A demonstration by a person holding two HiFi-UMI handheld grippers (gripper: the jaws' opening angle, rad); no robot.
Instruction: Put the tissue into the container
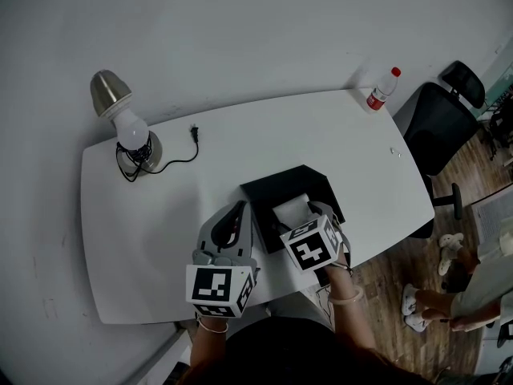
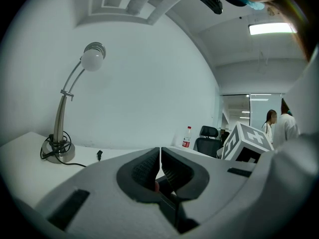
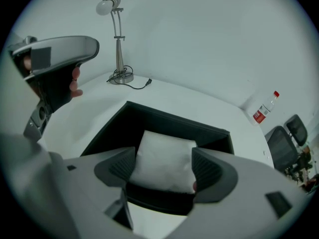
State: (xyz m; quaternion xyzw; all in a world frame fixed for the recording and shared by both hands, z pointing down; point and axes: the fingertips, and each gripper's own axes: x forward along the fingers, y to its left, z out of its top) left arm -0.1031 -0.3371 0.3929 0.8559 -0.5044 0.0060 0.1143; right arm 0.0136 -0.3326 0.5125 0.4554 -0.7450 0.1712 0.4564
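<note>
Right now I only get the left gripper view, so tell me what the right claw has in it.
Observer: The right claw is shut on a white tissue, with one jaw on each side of it.
Operator: Give me where the container is.
Observer: The black container stands open on the table, under the tissue. I can't tell whether the tissue touches its floor.
Operator: Now place my left claw against it.
Observer: Your left claw sits beside the container's left wall, outside it and clear of the tissue.
</note>
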